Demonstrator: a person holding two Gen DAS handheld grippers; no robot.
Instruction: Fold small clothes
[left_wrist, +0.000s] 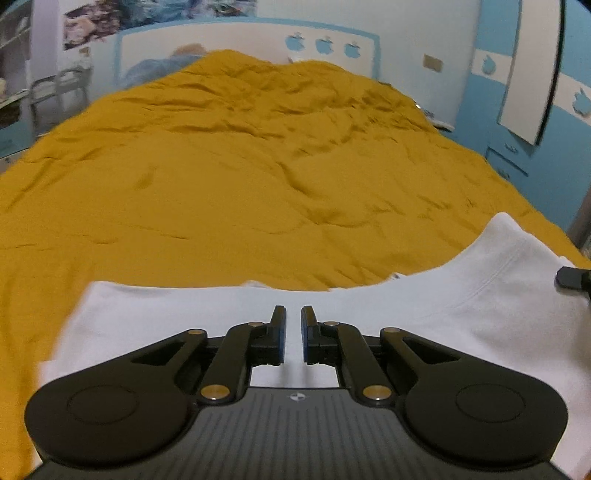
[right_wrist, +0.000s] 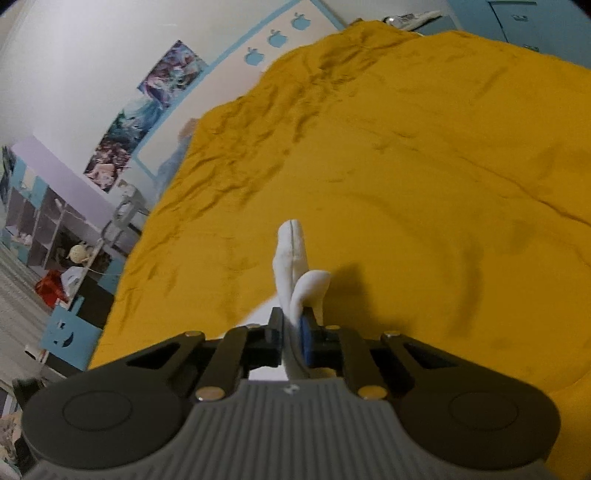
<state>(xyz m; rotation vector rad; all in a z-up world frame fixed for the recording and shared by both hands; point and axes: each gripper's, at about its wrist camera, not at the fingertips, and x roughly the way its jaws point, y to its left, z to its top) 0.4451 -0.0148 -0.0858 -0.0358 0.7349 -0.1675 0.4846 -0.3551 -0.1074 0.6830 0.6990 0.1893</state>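
A white garment (left_wrist: 480, 295) is spread over the near part of a mustard-yellow bedspread (left_wrist: 221, 166). My left gripper (left_wrist: 293, 314) sits on its near middle. The jaws are almost together, and a thin strip of white cloth shows in the narrow slit between them. My right gripper (right_wrist: 293, 317) is shut on a bunched fold of the garment (right_wrist: 291, 258), which sticks up past its fingertips. In the left wrist view, that right gripper (left_wrist: 572, 278) shows at the far right edge, where the cloth rises toward it.
The wrinkled bedspread (right_wrist: 406, 147) fills most of both views. A white and blue headboard (left_wrist: 240, 40) stands at the far end. Blue cabinets (left_wrist: 517, 147) line the right side. Shelves and a chair (right_wrist: 74, 240) stand left of the bed.
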